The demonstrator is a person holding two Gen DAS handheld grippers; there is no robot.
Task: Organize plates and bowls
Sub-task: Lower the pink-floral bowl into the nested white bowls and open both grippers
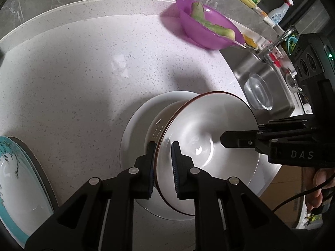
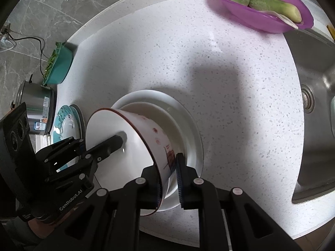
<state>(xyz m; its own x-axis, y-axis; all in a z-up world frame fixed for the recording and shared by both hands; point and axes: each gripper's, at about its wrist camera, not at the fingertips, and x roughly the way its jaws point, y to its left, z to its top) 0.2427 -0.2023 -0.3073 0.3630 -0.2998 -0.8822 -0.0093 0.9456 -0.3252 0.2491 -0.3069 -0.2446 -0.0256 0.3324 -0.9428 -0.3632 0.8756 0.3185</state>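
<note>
Both clamped on opposite rim walls of the brown-rimmed white ceramic bowl (image 1: 201,138), left gripper (image 1: 164,163) and right gripper (image 2: 169,179), bowl held over the white round plate (image 1: 134,129).

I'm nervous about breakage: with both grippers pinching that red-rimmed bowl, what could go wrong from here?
1. The red-rimmed white bowl is tilted, pinched only at its rim by the left gripper and right gripper; it may slip.
2. It could knock the white plate beneath.
</note>
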